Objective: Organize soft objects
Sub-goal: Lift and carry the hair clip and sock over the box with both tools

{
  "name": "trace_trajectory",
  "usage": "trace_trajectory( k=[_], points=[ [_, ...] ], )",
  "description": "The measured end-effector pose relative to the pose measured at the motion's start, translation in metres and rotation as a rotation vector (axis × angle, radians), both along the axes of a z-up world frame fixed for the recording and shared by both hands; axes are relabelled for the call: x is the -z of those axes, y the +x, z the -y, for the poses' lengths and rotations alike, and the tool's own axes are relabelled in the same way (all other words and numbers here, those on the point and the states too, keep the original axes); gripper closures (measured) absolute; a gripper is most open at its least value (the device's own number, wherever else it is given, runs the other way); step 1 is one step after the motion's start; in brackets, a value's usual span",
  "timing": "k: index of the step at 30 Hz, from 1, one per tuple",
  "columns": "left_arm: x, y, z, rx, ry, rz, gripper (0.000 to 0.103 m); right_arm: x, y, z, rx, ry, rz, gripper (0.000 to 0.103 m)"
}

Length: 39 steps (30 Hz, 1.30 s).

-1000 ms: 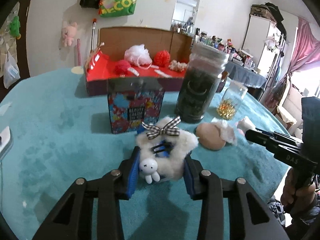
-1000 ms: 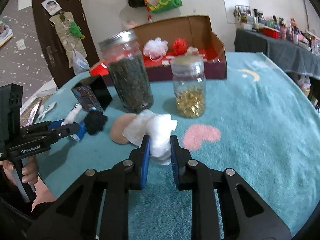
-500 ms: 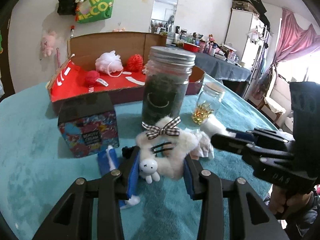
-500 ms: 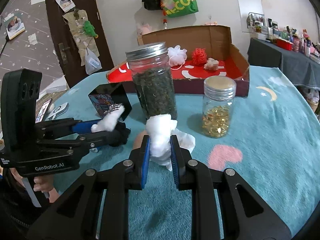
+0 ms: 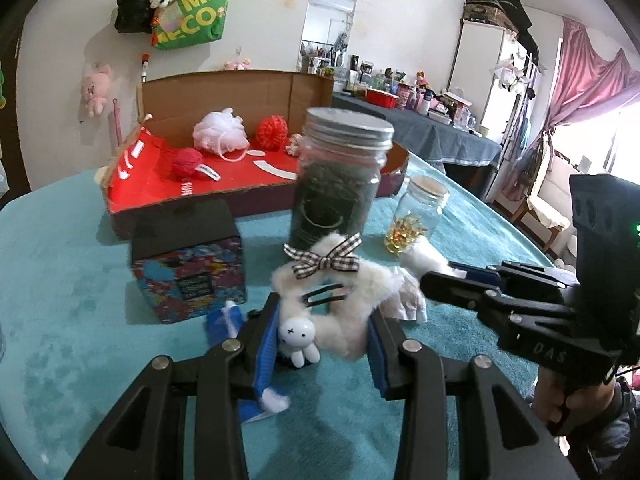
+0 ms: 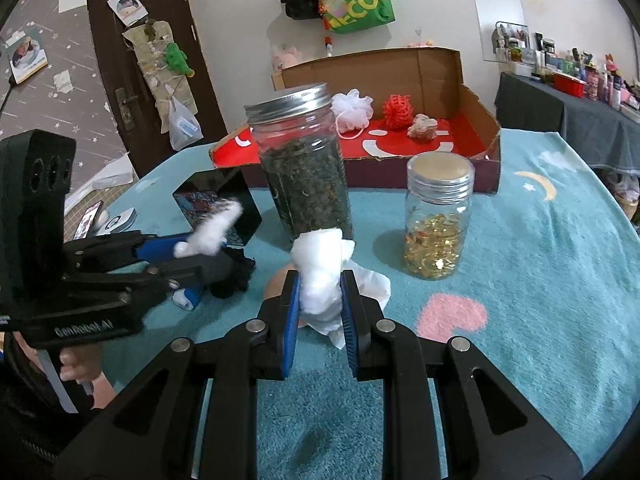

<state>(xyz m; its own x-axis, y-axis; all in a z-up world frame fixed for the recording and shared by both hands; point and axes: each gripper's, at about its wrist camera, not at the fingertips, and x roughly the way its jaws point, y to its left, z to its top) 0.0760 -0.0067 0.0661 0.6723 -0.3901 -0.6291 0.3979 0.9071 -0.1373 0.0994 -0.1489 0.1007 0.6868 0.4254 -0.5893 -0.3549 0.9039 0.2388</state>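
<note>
Left wrist view: my left gripper [image 5: 322,340] is partly closed, its blue pads pressing both sides of a fluffy white plush ornament [image 5: 340,312] with a checked bow and a small white rabbit figure hanging at its front. I hold it clear of the teal worktop [image 5: 72,320]. Behind it stands a tall jar of dark leaves [image 5: 340,188] with a metal lid, and to that jar's right a smaller jar of golden pieces [image 5: 420,216]. A patterned box with a black lid [image 5: 188,264] sits to the left. Farther back, an open cardboard box with a red floor [image 5: 224,176] holds a white mesh puff, two red balls and a small pale bundle. My right gripper comes in from the right edge with white material at its tip.

Right wrist view: my right gripper [image 6: 320,300] is nearly closed, squeezing a white cloth wad [image 6: 320,276] between its pads, lifted above the worktop in front of the tall jar. A loose white fold trails to its right. My left gripper shows at the left, carrying the plush, with a hand [image 6: 80,364] on its grip.
</note>
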Motion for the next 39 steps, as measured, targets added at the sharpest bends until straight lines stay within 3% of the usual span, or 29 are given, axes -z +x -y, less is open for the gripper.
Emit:
trace_trajectory(
  k=[22,39],
  points=[
    [0.020,0.013,-0.100,-0.210,0.139,-0.137,0.062,0.009,0.005,0.065,0.141,-0.055,-0.107,0.084],
    [0.012,0.082,-0.118,-0.057,0.209,-0.127,0.062,0.004,0.061,0.095,0.079,-0.146,-0.139,0.084]
  ],
)
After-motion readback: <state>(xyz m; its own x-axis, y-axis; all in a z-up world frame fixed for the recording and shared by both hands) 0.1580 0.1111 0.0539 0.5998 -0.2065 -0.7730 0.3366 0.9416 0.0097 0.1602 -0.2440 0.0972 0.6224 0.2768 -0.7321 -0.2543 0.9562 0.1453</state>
